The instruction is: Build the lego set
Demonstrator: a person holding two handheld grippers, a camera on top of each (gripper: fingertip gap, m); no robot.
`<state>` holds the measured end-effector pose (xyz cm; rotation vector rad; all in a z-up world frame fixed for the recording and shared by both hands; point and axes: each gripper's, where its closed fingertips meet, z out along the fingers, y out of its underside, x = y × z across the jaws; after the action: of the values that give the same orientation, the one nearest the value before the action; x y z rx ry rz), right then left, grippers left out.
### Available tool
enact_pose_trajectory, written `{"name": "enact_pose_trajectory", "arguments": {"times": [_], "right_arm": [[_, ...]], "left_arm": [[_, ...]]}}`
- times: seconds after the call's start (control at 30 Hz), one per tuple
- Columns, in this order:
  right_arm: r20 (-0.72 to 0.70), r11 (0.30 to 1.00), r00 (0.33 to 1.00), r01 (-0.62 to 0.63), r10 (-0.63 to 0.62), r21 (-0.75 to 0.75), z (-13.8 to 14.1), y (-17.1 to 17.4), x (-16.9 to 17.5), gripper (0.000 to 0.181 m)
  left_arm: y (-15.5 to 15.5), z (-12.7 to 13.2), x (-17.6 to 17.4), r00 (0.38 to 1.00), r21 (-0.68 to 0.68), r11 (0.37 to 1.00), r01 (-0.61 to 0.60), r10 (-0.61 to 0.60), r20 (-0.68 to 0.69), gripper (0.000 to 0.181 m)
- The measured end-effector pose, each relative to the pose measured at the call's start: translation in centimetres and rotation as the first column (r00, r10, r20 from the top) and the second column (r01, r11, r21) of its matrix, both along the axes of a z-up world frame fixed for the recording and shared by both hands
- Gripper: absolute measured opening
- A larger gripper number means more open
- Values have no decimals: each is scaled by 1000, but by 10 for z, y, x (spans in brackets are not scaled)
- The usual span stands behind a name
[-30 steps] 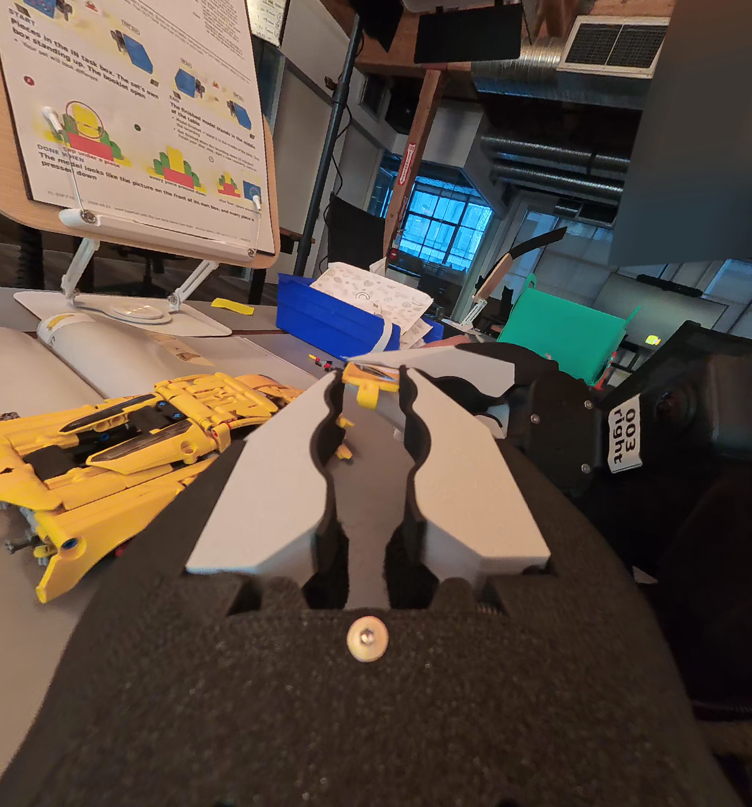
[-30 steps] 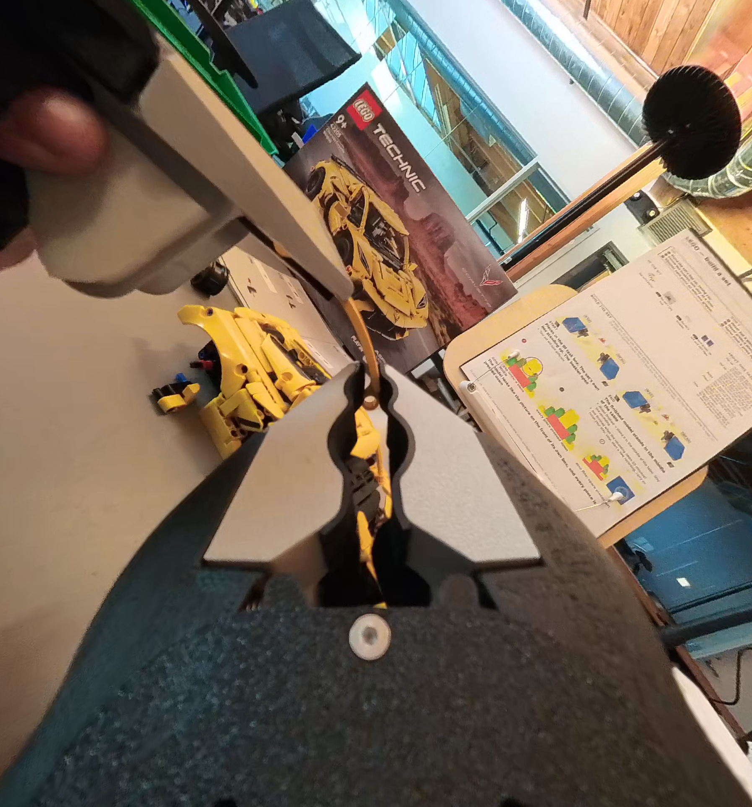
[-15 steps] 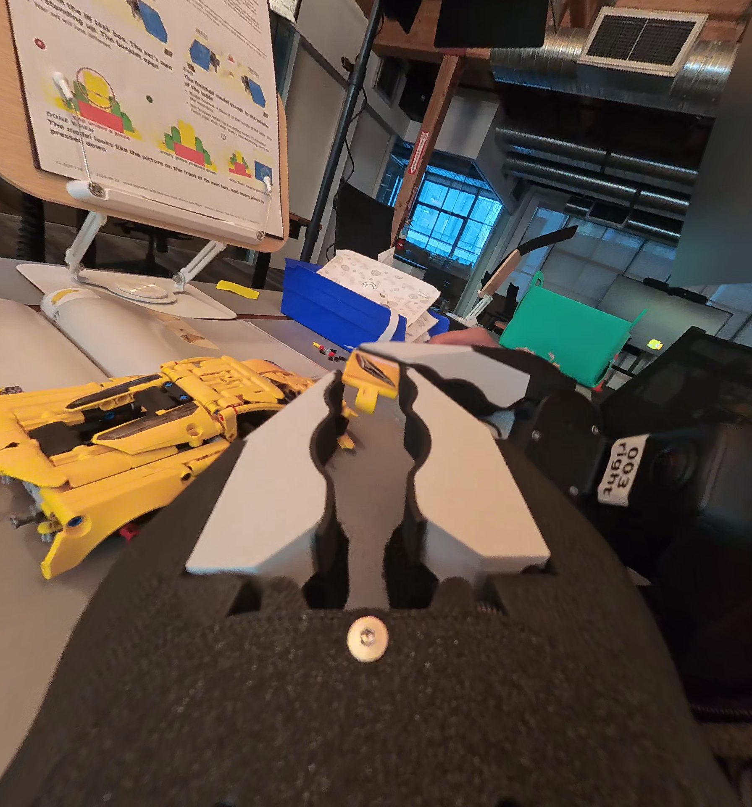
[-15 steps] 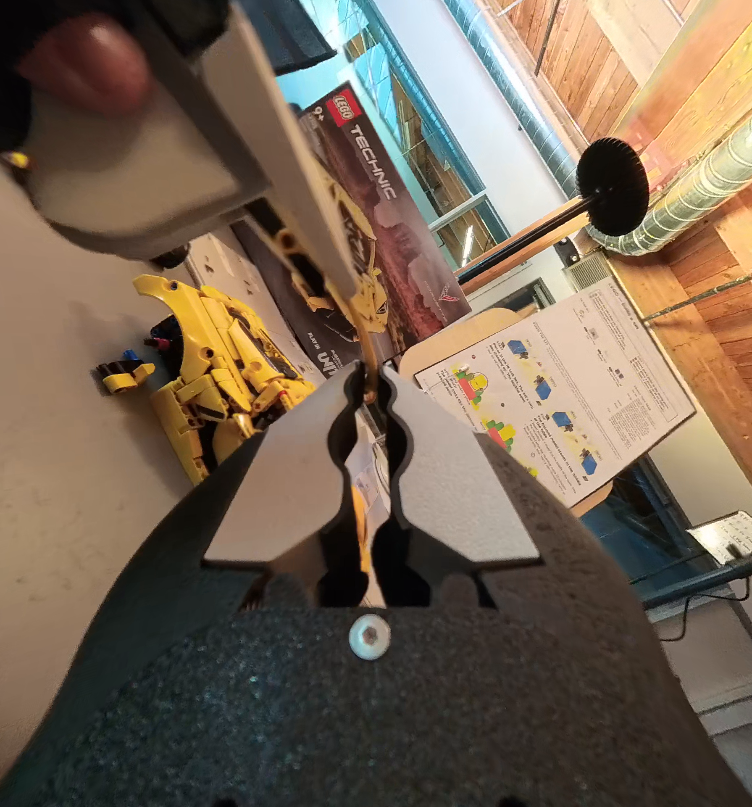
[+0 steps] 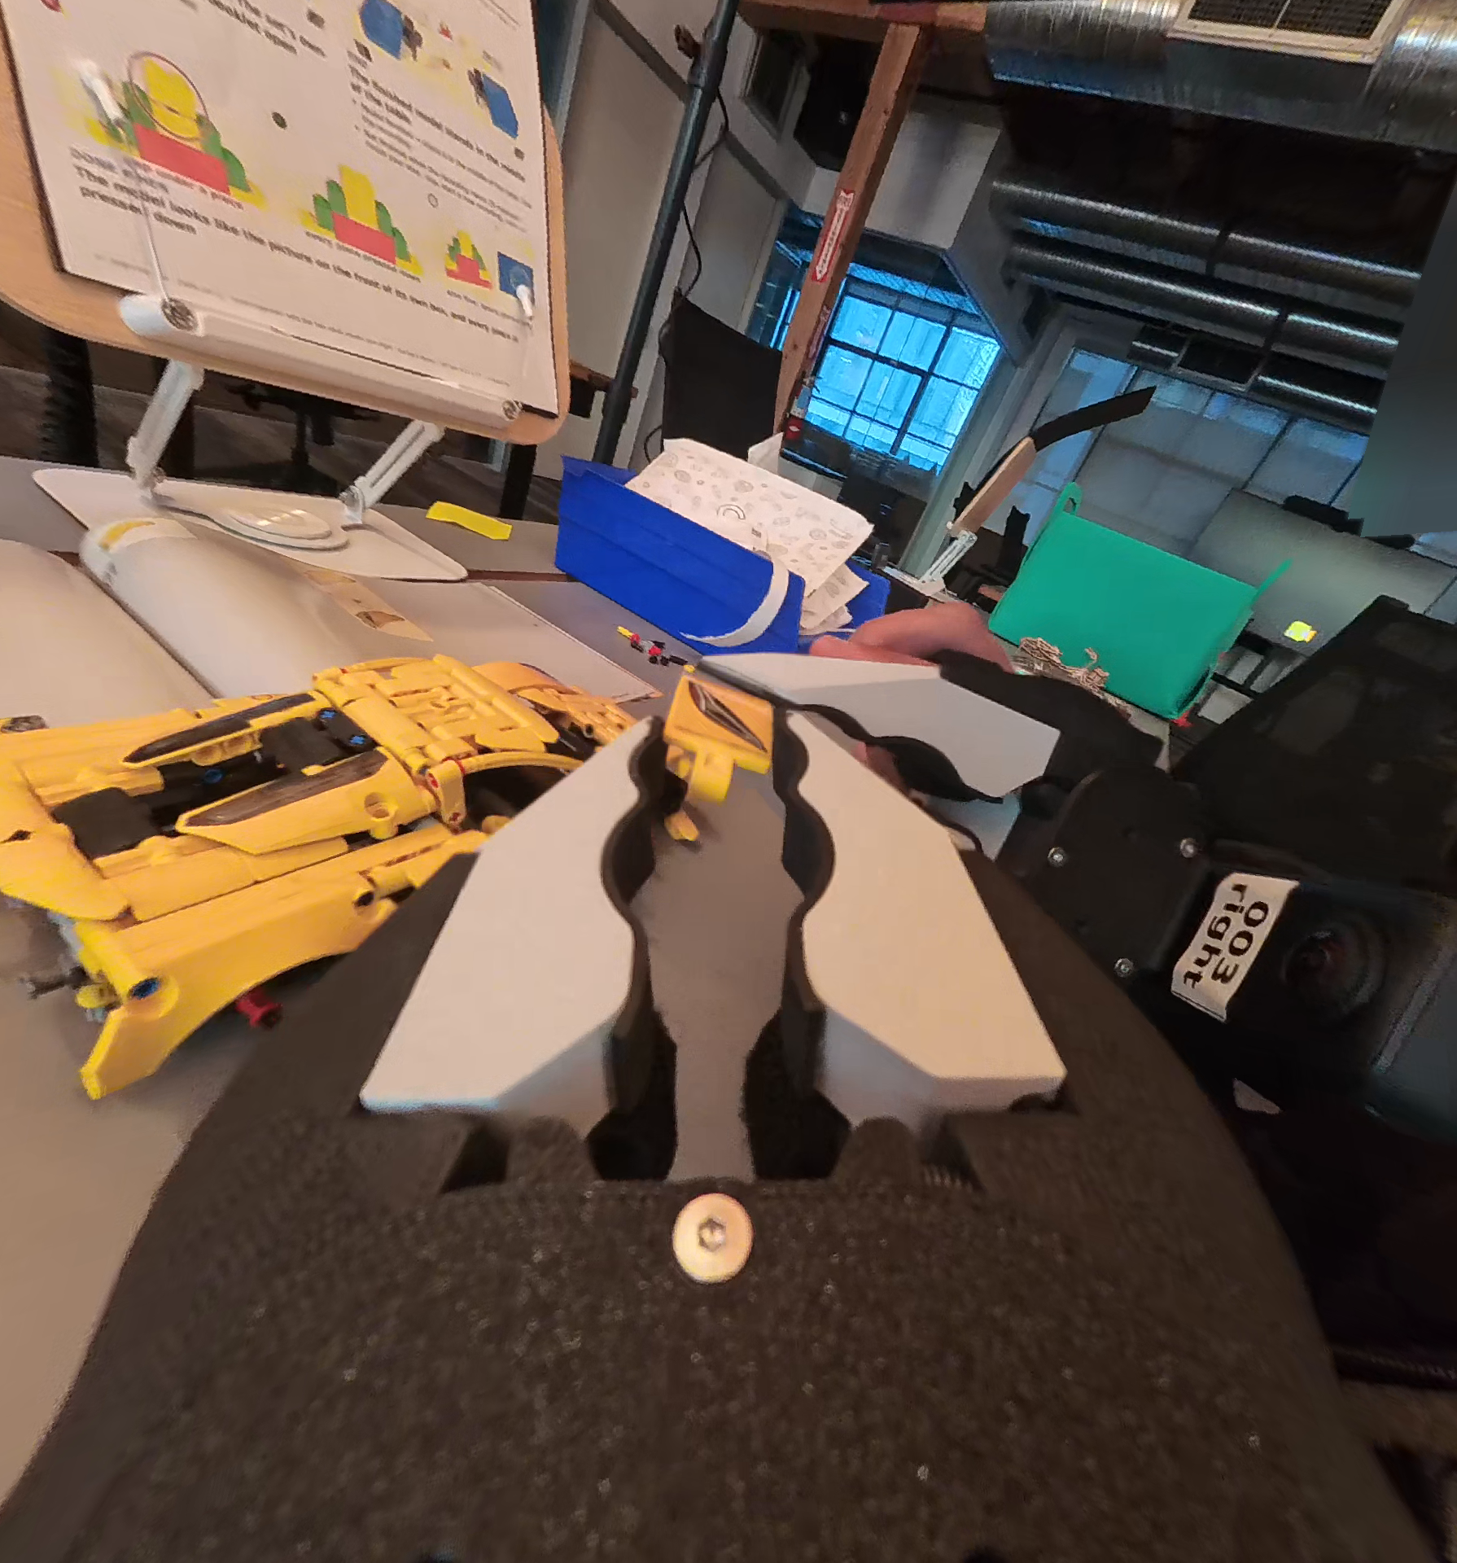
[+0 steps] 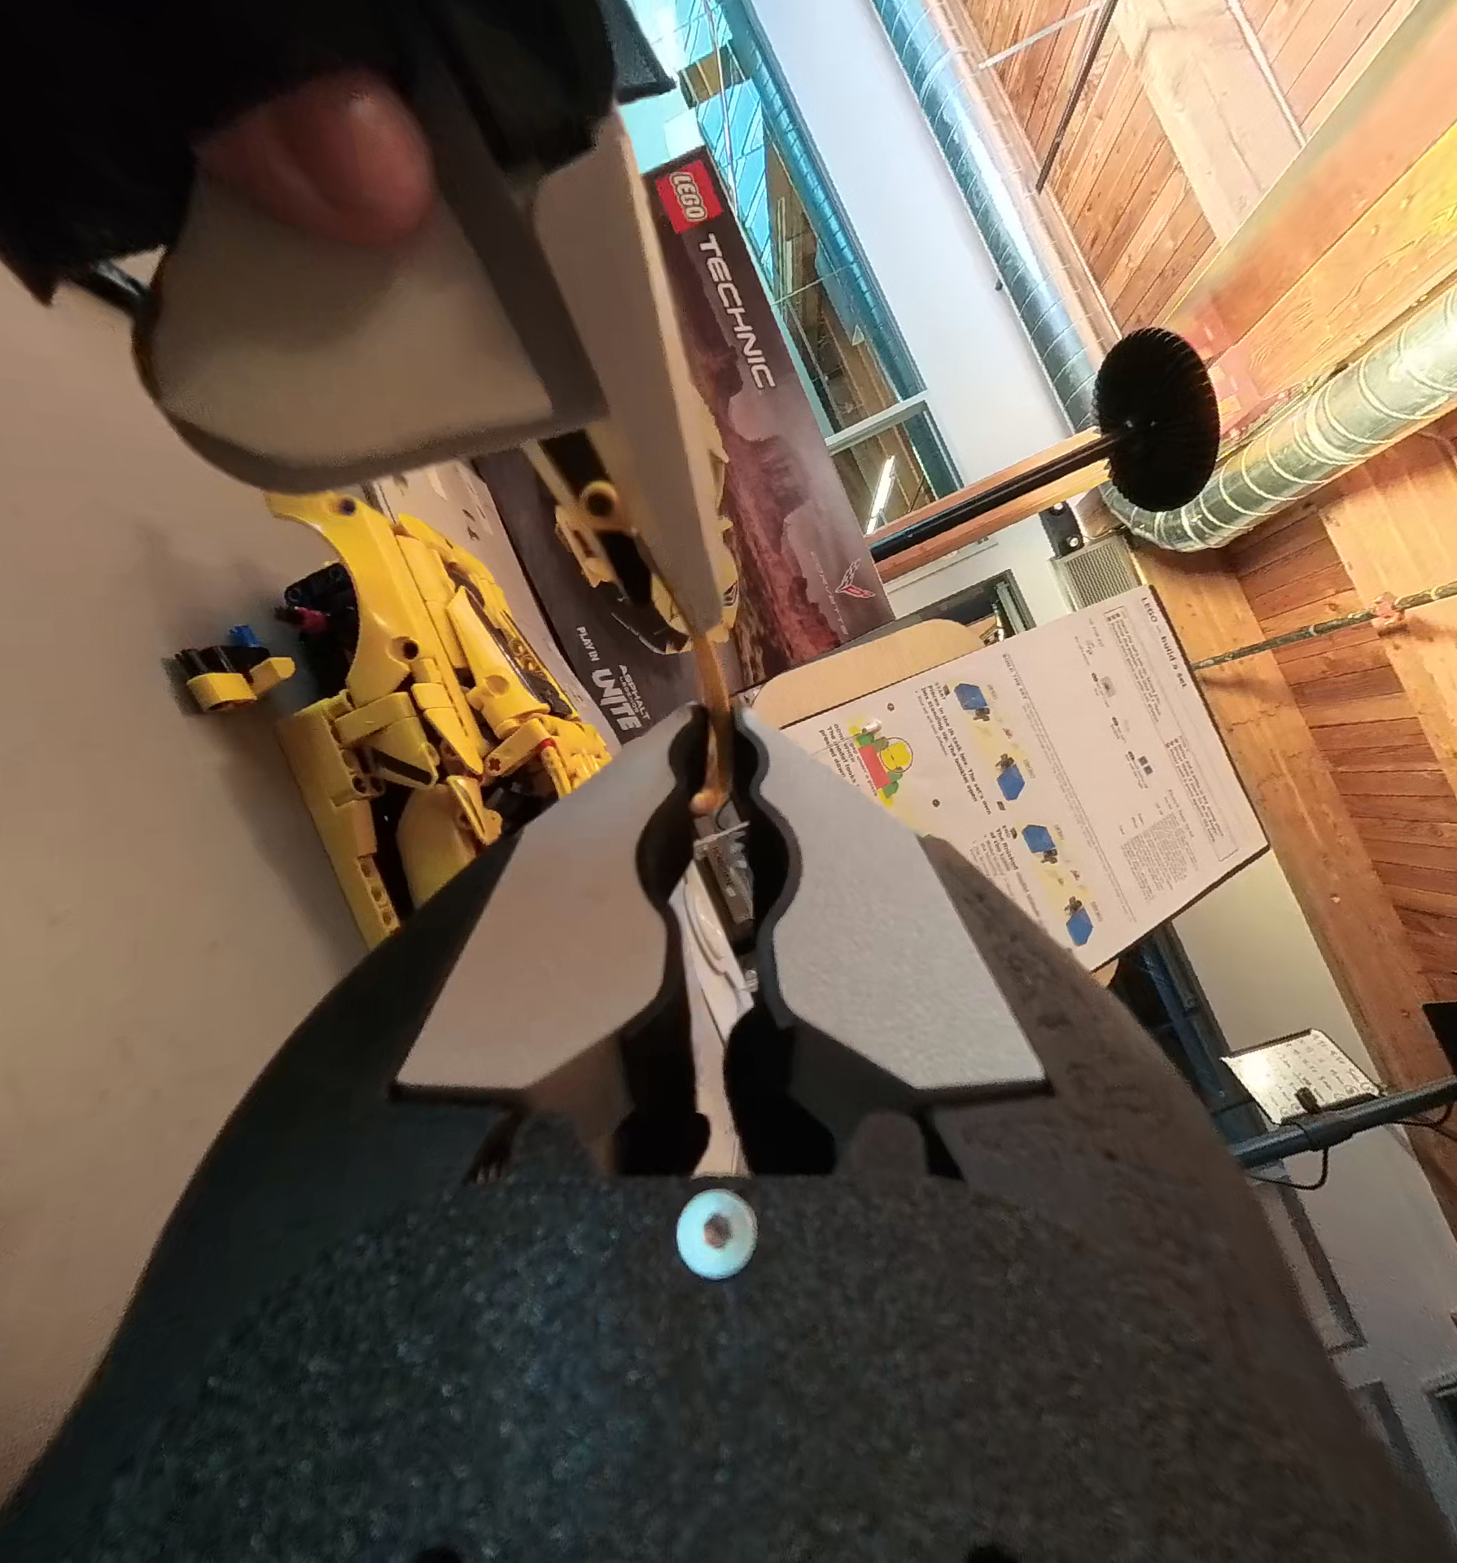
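At nine o'clock on the table (image 5: 15, 1201), my yellow car (image 5: 226, 812) looks largely assembled; both jaws clench one yellow panel (image 5: 715, 734), unattached.

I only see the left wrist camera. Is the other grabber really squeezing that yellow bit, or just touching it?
Observer: Squeezing it. In the right wrist view the yellow panel sits edge-on, pinched between the tips of the right gripper.
Operator: Are there any loose bits by the car that I can't see?
Observer: One. A small black-and-yellow assembly lies on the table beside the yellow car, with a gap between them.
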<state>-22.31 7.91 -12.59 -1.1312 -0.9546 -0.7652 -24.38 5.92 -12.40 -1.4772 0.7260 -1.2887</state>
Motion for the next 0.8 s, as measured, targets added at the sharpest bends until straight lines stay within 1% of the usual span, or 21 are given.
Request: {"name": "enact_pose_trajectory", "arguments": {"times": [0.1, 0.17, 0.23, 0.33, 0.4, 0.47, 0.57, 0.6, 0.8], "right_arm": [[-7, 1000, 1000, -8, 8, -29, -3, 1, 1, 1], [-47, 998, 999, -29, 26, -60, -3, 1, 2, 1], [-108, 995, 994, -38, 27, -95, -4, 3, 6, 1], [-155, 992, 988, -40, 21, -120, -3, 6, 13, 1], [-166, 990, 986, -48, 25, -134, -5, 5, 13, 0], [-166, 990, 985, -59, 37, -130, -5, 4, 11, 0], [-210, 985, 976, -90, 57, -151, -5, 3, 10, 0], [-207, 984, 977, -91, 59, -151, -5, 3, 10, 1], [-213, 979, 975, -105, 67, -173, -9, 3, 8, 1]], "left_arm": [[0, -2, 1, 1000, 19, 1000, -6, 6, -26, 24], [-1, 0, 2, 1000, 42, 999, 3, -3, -14, 24], [-3, 0, 2, 999, 56, 998, 38, -37, -12, 25], [-1, 9, -7, 999, 103, 994, 42, -44, 10, 25], [-2, 11, -8, 999, 132, 990, 47, -48, 7, 23], [-6, 8, -6, 998, 164, 985, 58, -54, -28, 19], [-7, 7, -5, 998, 207, 977, 48, -38, -55, 11], [-6, 6, -5, 997, 213, 976, 44, -31, -64, 8], [-4, 2, -7, 995, 182, 982, 47, -31, -92, 7]]}}
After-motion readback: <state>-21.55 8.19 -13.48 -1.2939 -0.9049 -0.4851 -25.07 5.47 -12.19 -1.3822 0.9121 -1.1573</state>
